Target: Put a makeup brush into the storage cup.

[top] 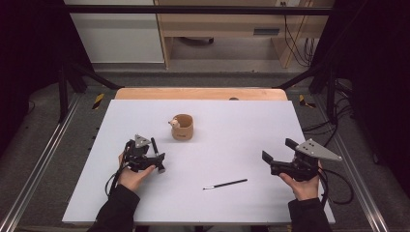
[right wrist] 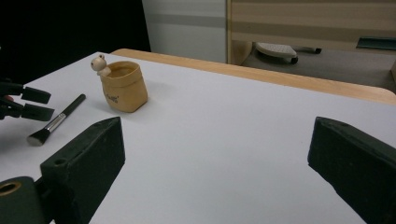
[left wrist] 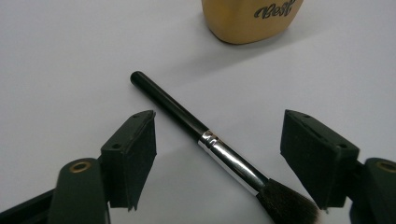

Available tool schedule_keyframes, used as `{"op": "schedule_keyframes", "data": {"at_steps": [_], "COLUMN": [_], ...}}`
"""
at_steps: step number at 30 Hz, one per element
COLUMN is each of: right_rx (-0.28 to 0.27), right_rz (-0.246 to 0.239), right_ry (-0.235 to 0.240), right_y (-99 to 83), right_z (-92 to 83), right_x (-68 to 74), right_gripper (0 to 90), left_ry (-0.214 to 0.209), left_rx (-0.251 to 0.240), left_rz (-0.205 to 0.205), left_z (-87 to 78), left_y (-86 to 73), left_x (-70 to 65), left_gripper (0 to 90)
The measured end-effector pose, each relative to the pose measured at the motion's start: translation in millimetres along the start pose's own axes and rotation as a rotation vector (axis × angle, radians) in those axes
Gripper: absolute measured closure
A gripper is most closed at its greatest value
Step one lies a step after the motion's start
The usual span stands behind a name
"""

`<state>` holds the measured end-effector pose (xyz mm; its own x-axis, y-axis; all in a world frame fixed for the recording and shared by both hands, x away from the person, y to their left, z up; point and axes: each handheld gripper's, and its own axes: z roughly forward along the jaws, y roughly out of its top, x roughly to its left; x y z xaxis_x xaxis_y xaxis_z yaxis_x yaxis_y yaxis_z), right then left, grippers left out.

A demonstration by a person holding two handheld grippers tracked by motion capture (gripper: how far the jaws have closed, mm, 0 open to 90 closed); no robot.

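Note:
A makeup brush with a black handle, silver ferrule and dark bristles lies flat on the white table top. My left gripper is low over it, jaws on either side of the ferrule and not touching it. In the high view the left gripper and the brush are left of centre. A tan cup with a small figure on its rim stands just beyond. My right gripper hovers open at the right with nothing in it. A thin black brush lies between the hands.
The right gripper view looks across the table to the tan cup, the makeup brush and the left gripper beside it. A wooden edge borders the far side. Dark frame posts stand at both sides.

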<state>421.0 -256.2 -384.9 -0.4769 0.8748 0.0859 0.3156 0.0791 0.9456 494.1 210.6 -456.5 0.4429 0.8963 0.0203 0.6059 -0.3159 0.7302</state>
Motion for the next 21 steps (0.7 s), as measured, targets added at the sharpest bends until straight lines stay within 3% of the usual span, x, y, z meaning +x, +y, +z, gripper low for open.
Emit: {"op": "schedule_keyframes", "data": {"at_steps": [6, 11, 21], "right_rx": [0.003, 0.002, -0.001], "right_rz": [-0.005, 0.000, 0.000], "right_ry": [0.003, 0.003, 0.000], "right_y": [-0.2, -0.4, -0.2], "right_z": [0.3, 0.1, -0.4], "right_x": [0.1, -0.3, -0.9], "right_gripper": [4.3, 4.3, 4.3], "left_ry": [0.014, 0.003, 0.011], "left_rx": [0.060, 0.077, 0.104], "left_rz": [-0.007, -0.044, -0.065], "left_z": [9.9, 12.0, 11.8], "left_y": [-2.6, -4.3, -6.8], "left_x": [-2.2, -0.1, 0.8], "left_gripper": [33.4, 40.2, 54.2]}}
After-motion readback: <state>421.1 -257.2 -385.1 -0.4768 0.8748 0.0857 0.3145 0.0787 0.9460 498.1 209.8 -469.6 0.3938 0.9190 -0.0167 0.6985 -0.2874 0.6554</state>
